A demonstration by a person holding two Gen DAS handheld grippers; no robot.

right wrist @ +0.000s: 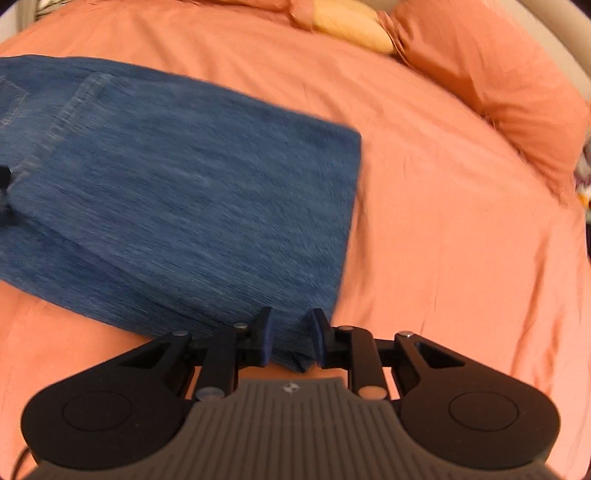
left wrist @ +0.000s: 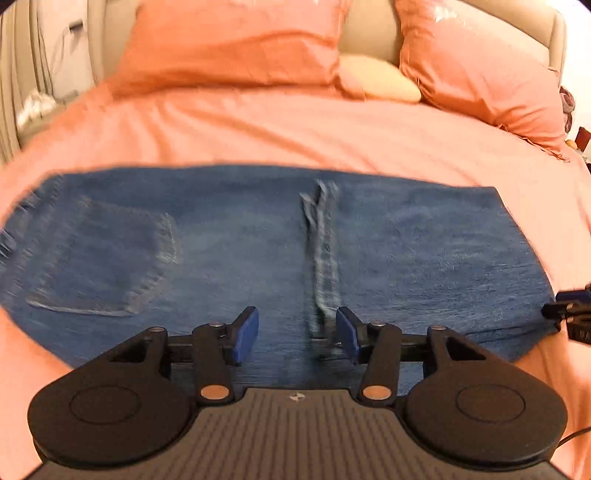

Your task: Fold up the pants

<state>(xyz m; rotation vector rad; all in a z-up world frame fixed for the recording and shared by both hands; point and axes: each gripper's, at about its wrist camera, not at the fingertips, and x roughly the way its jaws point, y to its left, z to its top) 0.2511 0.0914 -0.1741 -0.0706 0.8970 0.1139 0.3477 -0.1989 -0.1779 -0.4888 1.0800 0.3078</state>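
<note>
A bed in salmon bedding, pillows against a beige headboard.

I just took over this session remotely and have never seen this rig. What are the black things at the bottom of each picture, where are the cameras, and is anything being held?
Each picture comes from a camera mounted on a hand-held two-finger gripper, looking forward along its fingers; a person carries one in each hand. The black parts are those grippers. Blue jeans lie folded on a bed with an orange cover and pillows. In the left view, the left gripper is open above the denim, holding nothing. In the right view, the right gripper has the jeans' near corner between its narrow jaws; blur hides whether it pinches.
</note>
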